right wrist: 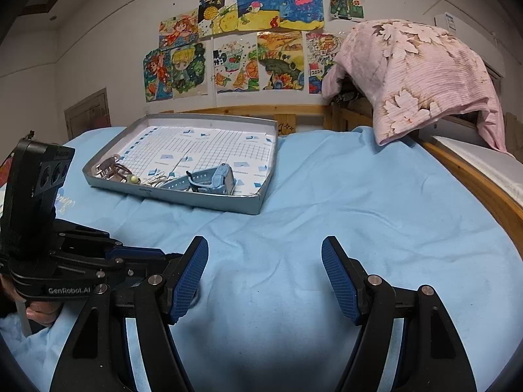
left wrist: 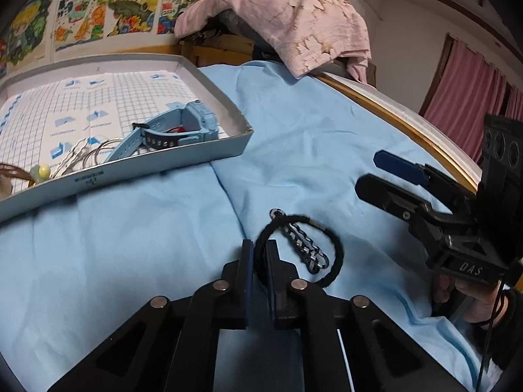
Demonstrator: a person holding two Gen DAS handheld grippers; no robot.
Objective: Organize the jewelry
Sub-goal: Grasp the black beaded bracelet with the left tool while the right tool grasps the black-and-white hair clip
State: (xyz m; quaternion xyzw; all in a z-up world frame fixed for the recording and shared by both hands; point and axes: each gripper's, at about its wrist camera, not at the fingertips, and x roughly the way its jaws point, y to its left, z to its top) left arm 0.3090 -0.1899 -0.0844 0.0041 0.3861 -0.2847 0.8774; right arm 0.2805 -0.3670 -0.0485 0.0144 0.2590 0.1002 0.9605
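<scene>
While the light blue sheet (right wrist: 327,202) covered the bed, the left gripper (left wrist: 260,261) reached low over it with its fingers (left wrist: 246,261) drawn close on either side of a black cord bracelet (left wrist: 330,238), the cord's near edge passing through the narrow gap between them; whether they were actually pinching it could not be told. A black-and-silver chain bracelet (left wrist: 302,243) lay across the inside of the cord loop, touching it at the top. The right gripper (right wrist: 264,277) hovered above bare sheet with its blue-padded fingers (right wrist: 193,274) spread wide and nothing between them; in the left wrist view it stood just to the right of the two bracelets. Farther back on the bed rested a shallow grey tray (right wrist: 228,203) lined with gridded paper, holding a light blue watch (left wrist: 183,130), thin silver bangles (left wrist: 98,153) beside it and a brown hair clip (right wrist: 109,168) at the left end. A pink floral cloth (right wrist: 412,78) hung over the wooden frame behind.
</scene>
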